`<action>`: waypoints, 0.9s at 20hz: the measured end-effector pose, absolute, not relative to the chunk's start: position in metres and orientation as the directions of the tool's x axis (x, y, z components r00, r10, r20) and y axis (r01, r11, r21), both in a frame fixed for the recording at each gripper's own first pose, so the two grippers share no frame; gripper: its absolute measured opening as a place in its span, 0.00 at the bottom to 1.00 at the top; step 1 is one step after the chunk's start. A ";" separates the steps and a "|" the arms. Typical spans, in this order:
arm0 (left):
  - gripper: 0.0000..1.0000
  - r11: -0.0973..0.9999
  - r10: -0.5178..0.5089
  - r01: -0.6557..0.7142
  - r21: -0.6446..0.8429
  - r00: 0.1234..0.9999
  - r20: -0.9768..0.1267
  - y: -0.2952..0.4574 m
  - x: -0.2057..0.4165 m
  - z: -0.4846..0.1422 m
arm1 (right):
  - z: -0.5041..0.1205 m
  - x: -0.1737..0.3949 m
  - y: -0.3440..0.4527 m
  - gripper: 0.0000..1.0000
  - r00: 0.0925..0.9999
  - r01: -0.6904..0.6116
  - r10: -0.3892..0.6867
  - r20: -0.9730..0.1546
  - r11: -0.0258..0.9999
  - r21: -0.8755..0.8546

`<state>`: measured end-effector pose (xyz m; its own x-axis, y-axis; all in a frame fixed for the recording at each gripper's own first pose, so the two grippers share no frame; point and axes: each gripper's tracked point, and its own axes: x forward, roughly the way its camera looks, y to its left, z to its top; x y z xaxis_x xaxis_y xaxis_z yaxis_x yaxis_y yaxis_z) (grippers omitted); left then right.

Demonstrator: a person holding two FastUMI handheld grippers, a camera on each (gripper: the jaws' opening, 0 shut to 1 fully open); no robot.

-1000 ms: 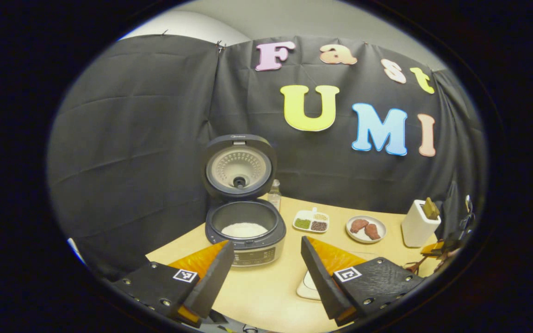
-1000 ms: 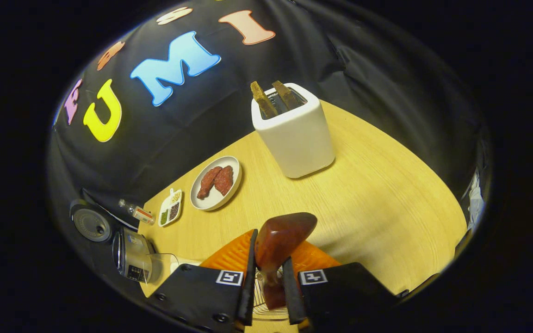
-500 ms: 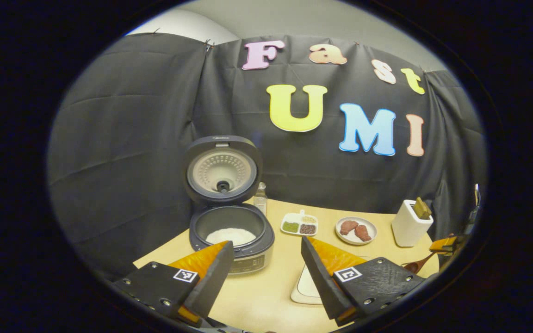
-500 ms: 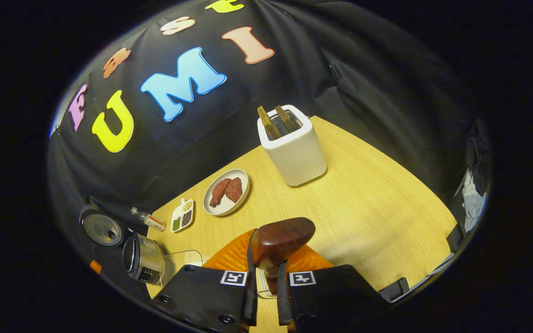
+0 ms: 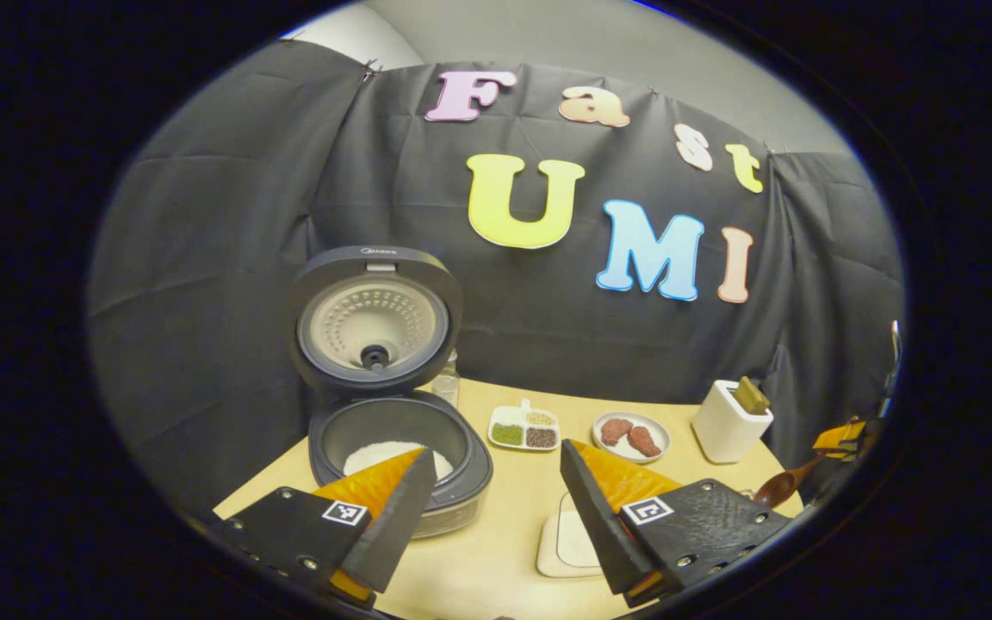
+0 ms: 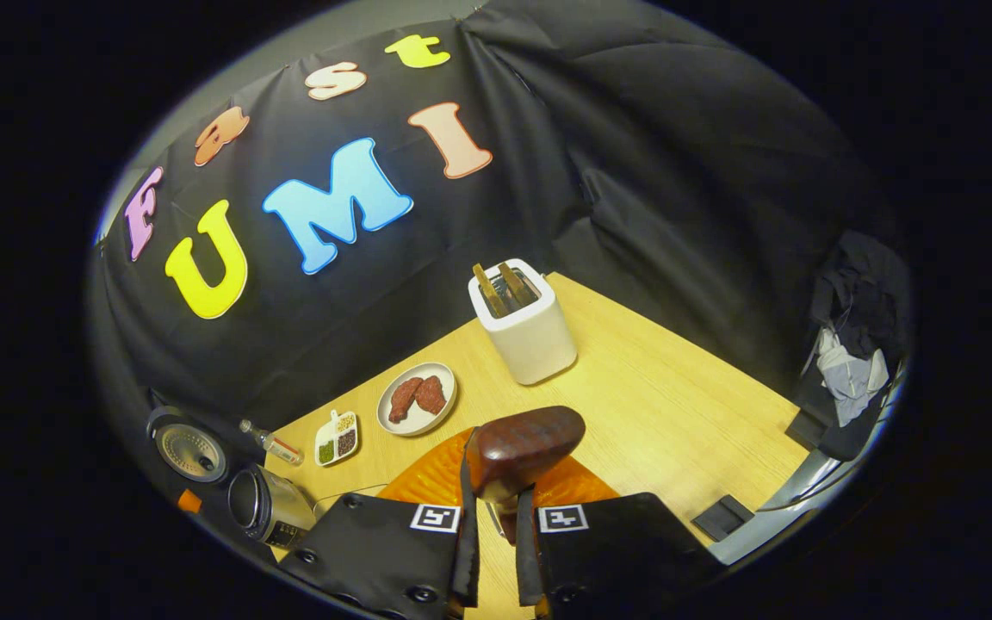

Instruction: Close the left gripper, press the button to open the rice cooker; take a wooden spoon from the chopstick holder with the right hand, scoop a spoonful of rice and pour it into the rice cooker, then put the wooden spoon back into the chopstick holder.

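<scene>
The rice cooker (image 5: 393, 448) stands open with its lid (image 5: 375, 319) upright and white rice (image 5: 380, 452) in the pot. My left gripper (image 5: 496, 482) is open just in front of it, holding nothing. My right gripper (image 6: 496, 491) is shut on the handle of a dark wooden spoon (image 6: 522, 441), whose bowl sticks up past the fingers. In the left gripper view the wooden spoon (image 5: 780, 489) hangs at the far right. The white chopstick holder (image 6: 523, 331) stands beyond on the table with two wooden handles (image 6: 500, 288) in it, well apart from the spoon.
A plate of meat pieces (image 6: 417, 398), a small divided tray of beans (image 6: 337, 437) and a little bottle (image 6: 272, 445) stand along the back wall. A white flat dish (image 5: 569, 542) lies near my left fingers. Clothes (image 6: 849, 370) hang off the table's right.
My right gripper has drawn back and up from the chopstick holder with the spoon still in it. The left gripper has shifted, so the cooker now sits further left in its view.
</scene>
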<state>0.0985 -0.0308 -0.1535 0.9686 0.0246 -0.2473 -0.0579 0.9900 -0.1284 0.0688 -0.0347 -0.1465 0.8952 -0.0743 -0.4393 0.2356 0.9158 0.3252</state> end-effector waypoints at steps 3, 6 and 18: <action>0.90 0.992 0.000 -0.029 -0.121 0.972 -0.235 -0.009 0.101 -0.155 | -0.132 0.058 -0.014 0.19 0.905 0.233 -0.087 -0.415 0.920 0.315; 0.91 0.988 -0.021 -0.015 -0.154 0.972 -0.233 0.010 0.102 -0.158 | -0.126 0.062 0.017 0.19 0.915 0.204 -0.067 -0.398 0.928 0.312; 0.92 0.989 -0.039 0.006 -0.146 0.974 -0.223 0.070 0.083 -0.139 | -0.151 0.107 0.141 0.19 0.900 -0.003 0.122 -0.418 0.962 0.274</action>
<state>0.0834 0.0697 -0.1389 0.9741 -0.0390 -0.2229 0.0062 0.9893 -0.1460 0.1070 0.1412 -0.1507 0.9002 0.1222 -0.4180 -0.0032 0.9616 0.2743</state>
